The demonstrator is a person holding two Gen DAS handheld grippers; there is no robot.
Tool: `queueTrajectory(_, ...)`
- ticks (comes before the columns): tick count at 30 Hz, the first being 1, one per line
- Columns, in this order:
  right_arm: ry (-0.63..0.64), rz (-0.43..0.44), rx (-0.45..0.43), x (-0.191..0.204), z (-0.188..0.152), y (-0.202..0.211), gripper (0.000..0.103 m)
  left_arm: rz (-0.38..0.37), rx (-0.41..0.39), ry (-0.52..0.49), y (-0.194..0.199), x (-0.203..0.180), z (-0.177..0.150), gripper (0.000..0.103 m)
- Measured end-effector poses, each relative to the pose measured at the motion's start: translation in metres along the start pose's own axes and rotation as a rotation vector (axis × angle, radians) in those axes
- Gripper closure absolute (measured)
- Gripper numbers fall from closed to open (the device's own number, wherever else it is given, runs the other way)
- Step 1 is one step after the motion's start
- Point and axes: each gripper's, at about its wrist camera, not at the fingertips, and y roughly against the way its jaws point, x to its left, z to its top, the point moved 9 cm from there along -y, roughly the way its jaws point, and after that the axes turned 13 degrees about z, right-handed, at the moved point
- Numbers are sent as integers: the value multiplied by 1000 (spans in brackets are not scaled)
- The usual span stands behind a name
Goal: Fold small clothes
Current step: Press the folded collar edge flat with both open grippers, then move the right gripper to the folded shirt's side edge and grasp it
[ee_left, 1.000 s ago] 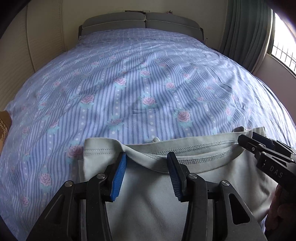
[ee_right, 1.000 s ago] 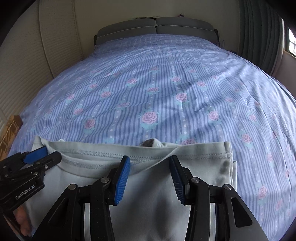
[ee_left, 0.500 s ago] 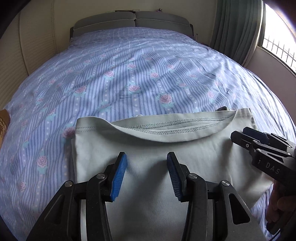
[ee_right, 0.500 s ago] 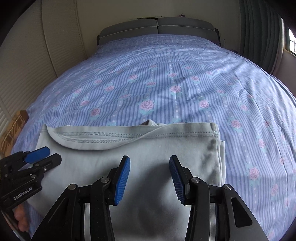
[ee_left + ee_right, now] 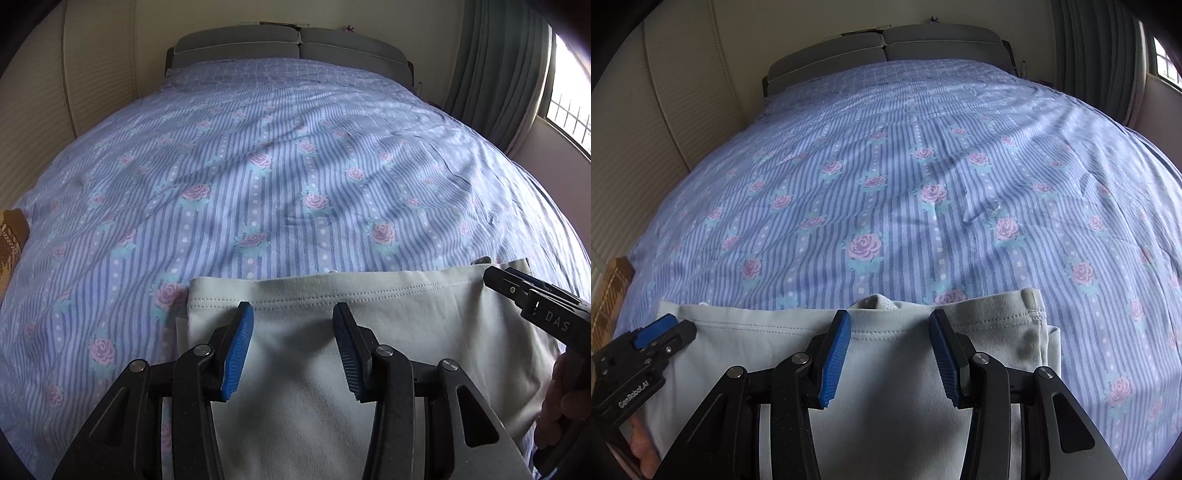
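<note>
The folded pale shirt (image 5: 388, 350) is lying flat at the near edge of the bed (image 5: 277, 177), with the left gripper (image 5: 293, 347) and right gripper (image 5: 890, 354) hovering over it, jaws open, holding nothing.

"DAS" in pale letters on right gripper (image 5: 517, 286) body, seen at right edge. "GenRobot.AI" in white on left gripper (image 5: 670, 332) body, near left.

- blue striped rose-print bedspread (image 5: 280, 177), covers bed
- grey headboard (image 5: 295, 42), 12 o'clock
- green curtain (image 5: 495, 70), 2 o'clock
- window (image 5: 570, 99), 3 o'clock
- brown checked item (image 5: 611, 291), 9 o'clock
</note>
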Motion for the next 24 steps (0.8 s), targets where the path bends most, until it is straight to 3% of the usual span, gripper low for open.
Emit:
queueTrajectory(6, -20, 16, -8, -2, -32, 40, 58, 13, -8, -2, 39, 17, -40, 58)
queueTrajectory(13, 19, -25, 40, -13, -92, 72, 58, 60, 50, 41, 53, 42, -101, 55)
queueTrajectory(19, 80, -62, 46, -14, -115, 93, 58, 113, 33, 36, 65, 48, -116, 55)
queueTrajectory(24, 35, -65, 39, -26, -121, 110, 58, 105, 16, 57, 82, 45, -119, 55)
